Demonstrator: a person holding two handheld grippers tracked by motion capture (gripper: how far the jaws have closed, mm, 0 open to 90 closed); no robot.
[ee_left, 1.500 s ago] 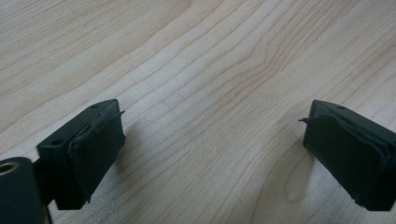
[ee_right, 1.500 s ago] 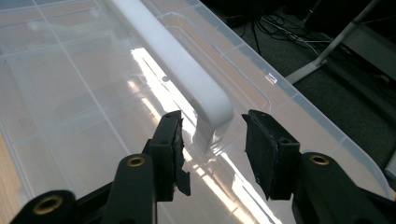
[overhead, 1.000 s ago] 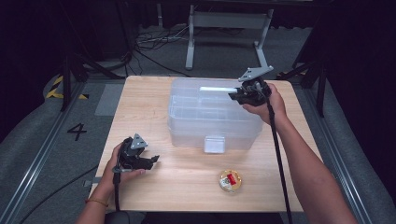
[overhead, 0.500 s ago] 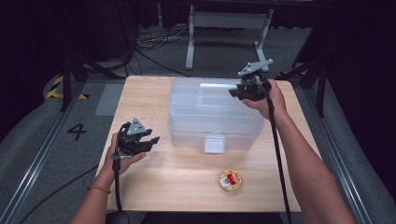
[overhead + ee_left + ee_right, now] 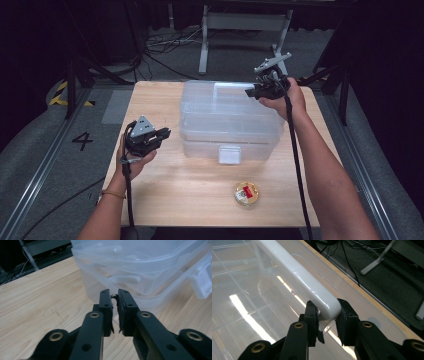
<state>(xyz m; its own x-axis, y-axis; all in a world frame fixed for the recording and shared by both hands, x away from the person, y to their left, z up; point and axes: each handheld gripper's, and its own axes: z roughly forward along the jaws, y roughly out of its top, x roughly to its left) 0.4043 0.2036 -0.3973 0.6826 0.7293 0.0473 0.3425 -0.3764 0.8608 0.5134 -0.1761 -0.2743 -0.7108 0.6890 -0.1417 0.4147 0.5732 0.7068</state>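
Observation:
A clear plastic storage box (image 5: 225,120) with a lid stands mid-table. Its white handle (image 5: 294,272) runs along the lid's top. My right gripper (image 5: 325,311) is shut on the end of that handle; in the high view the right gripper (image 5: 251,91) sits at the box's far right top. My left gripper (image 5: 162,134) hovers just left of the box, jaws shut with nothing between them. In the left gripper view, the left gripper (image 5: 113,293) points at the rounded corner of the box (image 5: 140,272), slightly apart from it.
A white latch (image 5: 229,154) is on the box's front wall. A small round yellowish thing with a red piece (image 5: 246,193) lies on the wooden table (image 5: 165,200) near the front. Dark floor, cables and a metal stand (image 5: 245,22) lie beyond the table's far edge.
My left gripper has moved forward and right, from near the front edge to beside the box. The right gripper has shifted slightly up and away with the handle.

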